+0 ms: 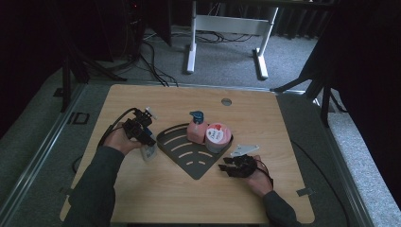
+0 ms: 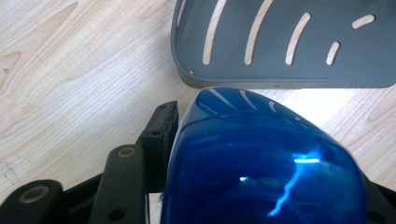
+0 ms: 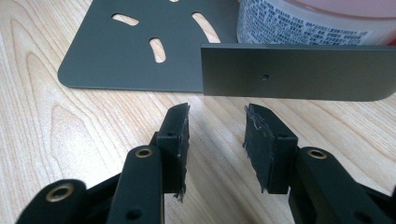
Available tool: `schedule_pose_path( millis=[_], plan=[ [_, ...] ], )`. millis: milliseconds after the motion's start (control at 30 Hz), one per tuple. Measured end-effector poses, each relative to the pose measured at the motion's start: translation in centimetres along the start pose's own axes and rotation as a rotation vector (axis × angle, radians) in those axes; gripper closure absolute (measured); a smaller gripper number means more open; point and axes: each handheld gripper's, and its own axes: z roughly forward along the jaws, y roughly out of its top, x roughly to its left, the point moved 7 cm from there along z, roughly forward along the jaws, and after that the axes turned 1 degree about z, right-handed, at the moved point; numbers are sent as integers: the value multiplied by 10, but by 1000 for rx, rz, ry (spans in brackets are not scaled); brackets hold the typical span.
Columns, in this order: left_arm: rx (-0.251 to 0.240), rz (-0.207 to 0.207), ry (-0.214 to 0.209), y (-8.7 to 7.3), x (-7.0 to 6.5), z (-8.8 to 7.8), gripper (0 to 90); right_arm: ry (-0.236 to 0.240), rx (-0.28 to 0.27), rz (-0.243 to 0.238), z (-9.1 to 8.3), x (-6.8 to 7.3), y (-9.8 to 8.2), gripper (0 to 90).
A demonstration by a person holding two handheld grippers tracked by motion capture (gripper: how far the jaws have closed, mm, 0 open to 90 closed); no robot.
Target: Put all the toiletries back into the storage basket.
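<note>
Where the wooden table (image 1: 142,198) shows its pale grain, a dark grey slotted corner rack (image 1: 182,150) lies near the middle, its point toward the near edge. On the rack's far right part stand a pink pump bottle (image 1: 196,127) with a blue pump head and, touching its right side, a pink tub (image 1: 217,137) with a white label on its lid.

The left gripper (image 1: 142,133) sits just left of the rack, held in the person's left hand (image 1: 119,141). Its jaws are closed on a blue-capped bottle (image 1: 148,152), whose pale body hangs below the gripper toward the near side. In the left gripper view the glossy blue cap (image 2: 261,163) bulges between the jaws, with the rack's rounded grey edge (image 2: 280,51) just beyond it.

The right gripper (image 1: 230,168) rests on the table just right of the rack's near point, held in the right hand (image 1: 257,177). Its jaws stand spread with nothing between them; in the right gripper view the worn pads (image 3: 180,135) are apart over bare wood, with the rack's upright grey wall (image 3: 299,72) just ahead and the tub's printed side (image 3: 308,23) behind it.

Beyond the table, white desk legs (image 1: 191,45) stand on grey carpet.
</note>
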Motion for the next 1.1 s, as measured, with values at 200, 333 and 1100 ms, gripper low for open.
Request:
schedule_pose_path(
  millis=[200,333,1100],
  plan=[
    [0,11,13,0,0,0,536,0,-1,0,0,0,0,597],
    [4,20,17,0,-1,-1,542,0,-1,1,0,0,0,597],
    [16,61,17,-7,-15,-4,553,0,-1,0,0,1,0,597]
  ],
)
